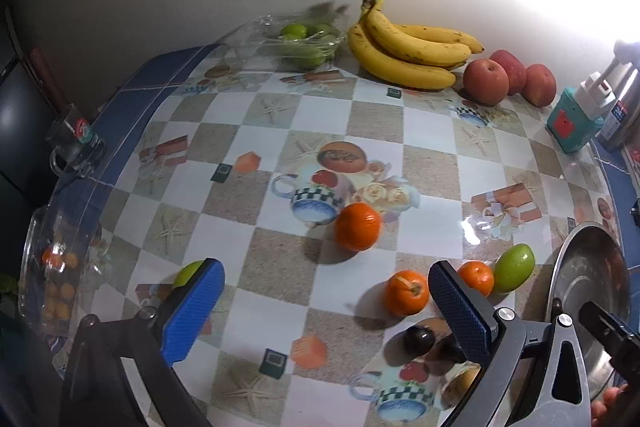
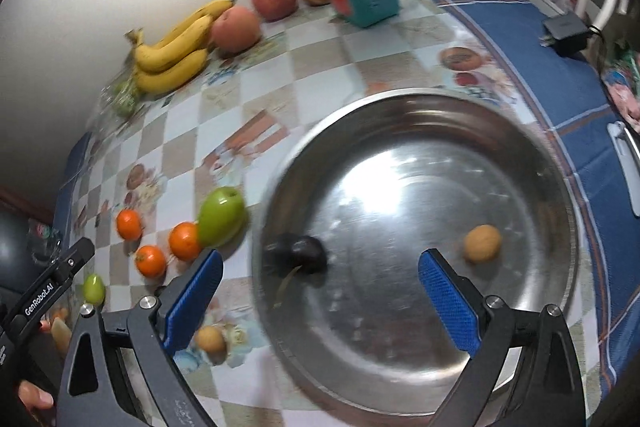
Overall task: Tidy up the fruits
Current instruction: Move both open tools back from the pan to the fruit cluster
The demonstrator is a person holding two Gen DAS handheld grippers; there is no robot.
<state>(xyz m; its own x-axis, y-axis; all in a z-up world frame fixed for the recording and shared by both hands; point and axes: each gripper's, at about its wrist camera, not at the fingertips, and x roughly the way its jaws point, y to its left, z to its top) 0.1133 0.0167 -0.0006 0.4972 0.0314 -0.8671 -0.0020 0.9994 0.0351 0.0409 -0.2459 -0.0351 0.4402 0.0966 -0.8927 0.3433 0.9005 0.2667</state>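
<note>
Here the left gripper [image 1: 324,307] hovers with fingers spread and empty over the glossy checked surface [image 1: 432,147], the loose oranges [image 1: 357,227] just ahead; closing squarely across a round, smooth one should keep it from rolling. Rightward, the right gripper [image 2: 320,295] hangs spread and empty over the shiny steel pan [image 2: 440,115] holding a dark plum [image 2: 296,251] and a walnut [image 2: 482,243].

I'm looking along my left gripper [image 1: 326,311]: black angular arms, silver round screws, blue ribbed pads [image 1: 192,311]. My right gripper [image 2: 320,301] matches, same blue pads [image 2: 450,301]. White "GenRobot.AI" lettering shows on a black bar.
</note>
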